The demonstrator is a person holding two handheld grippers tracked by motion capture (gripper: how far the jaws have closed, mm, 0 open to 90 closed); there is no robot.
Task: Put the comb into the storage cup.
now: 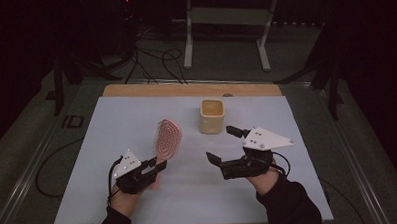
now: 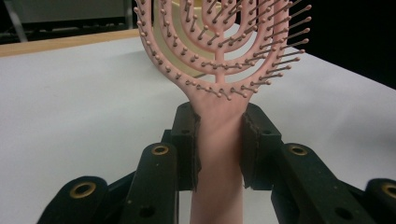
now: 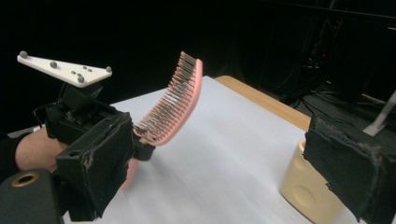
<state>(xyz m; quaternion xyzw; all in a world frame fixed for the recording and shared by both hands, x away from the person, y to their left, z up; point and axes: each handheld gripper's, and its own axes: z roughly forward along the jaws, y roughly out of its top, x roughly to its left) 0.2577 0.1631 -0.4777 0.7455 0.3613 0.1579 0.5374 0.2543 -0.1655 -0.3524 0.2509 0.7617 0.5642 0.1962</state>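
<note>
A pink hairbrush [image 1: 167,138] with an open ribbed head tilts up off the white sheet, bristles facing right. My left gripper [image 1: 158,168] is shut on its handle. In the left gripper view both pads press the sides of the handle [image 2: 218,140] just below the head. A cream cup [image 1: 211,116] stands upright behind the middle of the sheet. My right gripper [image 1: 220,143] hovers in front of and to the right of the cup, its jaws wide apart with nothing between them. In the right gripper view the brush [image 3: 180,100] shows between those jaws and the cup [image 3: 308,191] sits by the right jaw.
The white sheet [image 1: 136,119] covers a wooden table whose bare edge [image 1: 185,89] shows at the back. Beyond it on the floor lie black cables [image 1: 149,58] and a white metal frame [image 1: 223,21]. The surroundings are dark.
</note>
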